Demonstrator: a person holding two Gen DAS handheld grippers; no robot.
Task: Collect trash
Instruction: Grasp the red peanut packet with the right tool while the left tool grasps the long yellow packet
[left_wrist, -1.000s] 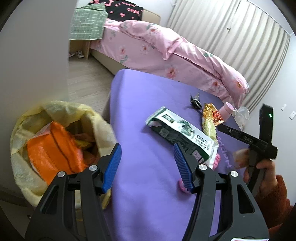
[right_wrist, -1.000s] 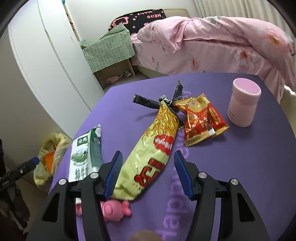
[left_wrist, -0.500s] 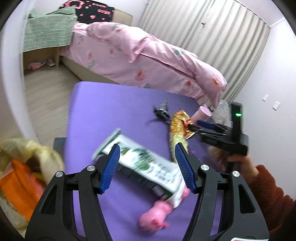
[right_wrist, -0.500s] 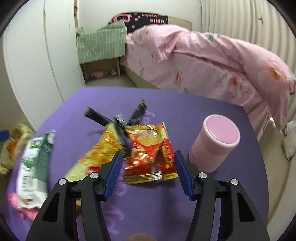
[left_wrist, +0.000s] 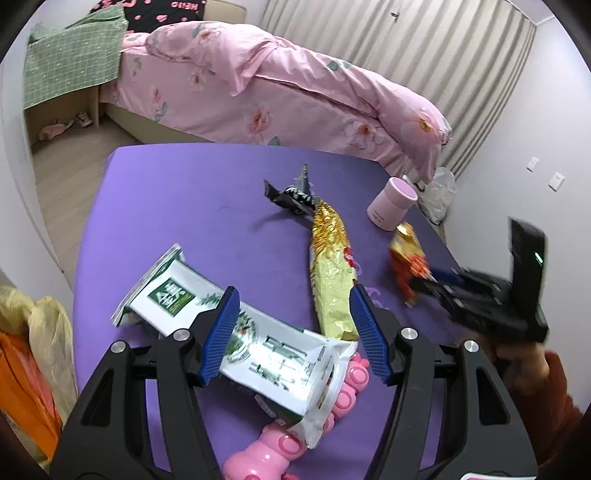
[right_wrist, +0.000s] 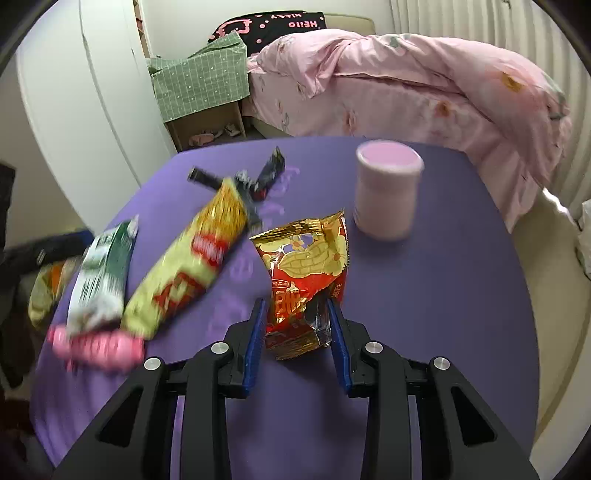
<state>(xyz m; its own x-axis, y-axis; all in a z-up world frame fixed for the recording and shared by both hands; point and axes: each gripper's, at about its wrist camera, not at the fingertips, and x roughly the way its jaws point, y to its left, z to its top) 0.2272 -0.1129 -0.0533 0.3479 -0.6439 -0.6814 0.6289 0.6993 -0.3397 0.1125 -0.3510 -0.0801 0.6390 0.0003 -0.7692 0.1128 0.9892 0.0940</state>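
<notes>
Right gripper (right_wrist: 296, 330) closing on red snack packet (right_wrist: 306, 269); yellow bag (left_wrist: 35, 354) holds orange trash.

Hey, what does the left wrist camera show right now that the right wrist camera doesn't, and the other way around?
Only the left wrist view shows the left gripper open over the green-and-white wrapper, the person's hand, and wall switches.

Only the right wrist view shows the white wardrobe and the peanut print on the red snack bag, with the right gripper having just been closing around it.

Both show the purple table, pink cup, yellow wrapper, bed.
</notes>
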